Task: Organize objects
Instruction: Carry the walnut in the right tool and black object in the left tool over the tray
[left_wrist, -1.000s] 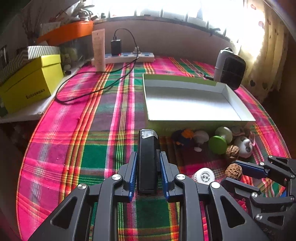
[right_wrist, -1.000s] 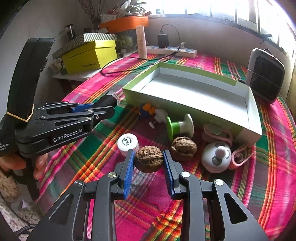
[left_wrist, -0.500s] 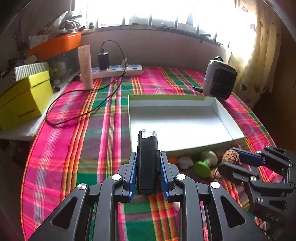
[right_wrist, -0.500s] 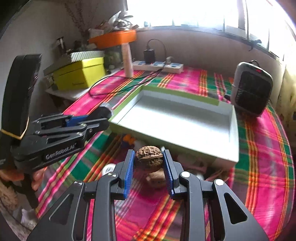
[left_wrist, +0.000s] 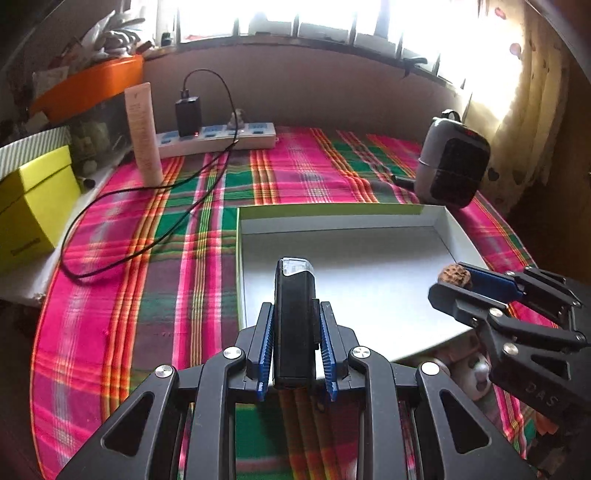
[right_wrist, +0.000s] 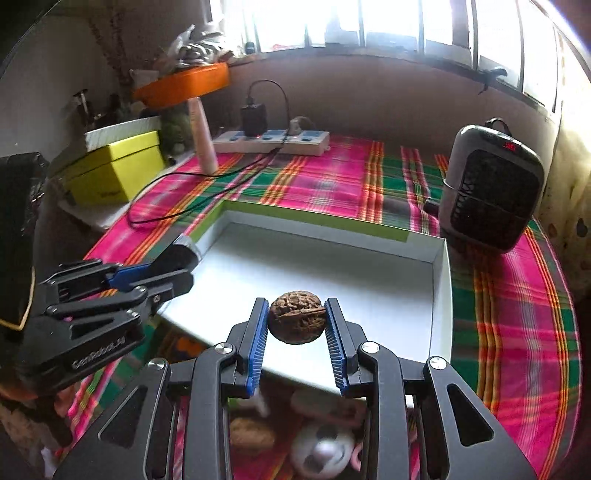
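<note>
- Walnut (right_wrist: 297, 322) pinched in the right claw (right_wrist: 297, 328), held above the near part of the white tray (right_wrist: 441, 295).
- Black device (left_wrist: 295, 321) clamped in the left claw (left_wrist: 295, 347), over the tray's near left edge.
- Heater (right_wrist: 491, 192) sits far right on the plaid tabletop (left_wrist: 166, 258).
- Power strip (left_wrist: 218, 140) lies at the far edge.

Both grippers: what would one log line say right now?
left gripper: shut on black device | right gripper: shut on walnut | both over white tray

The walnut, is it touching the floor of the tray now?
Apart. In the right wrist view the walnut is clamped between the right gripper pads, and hangs above the tray floor.
</note>
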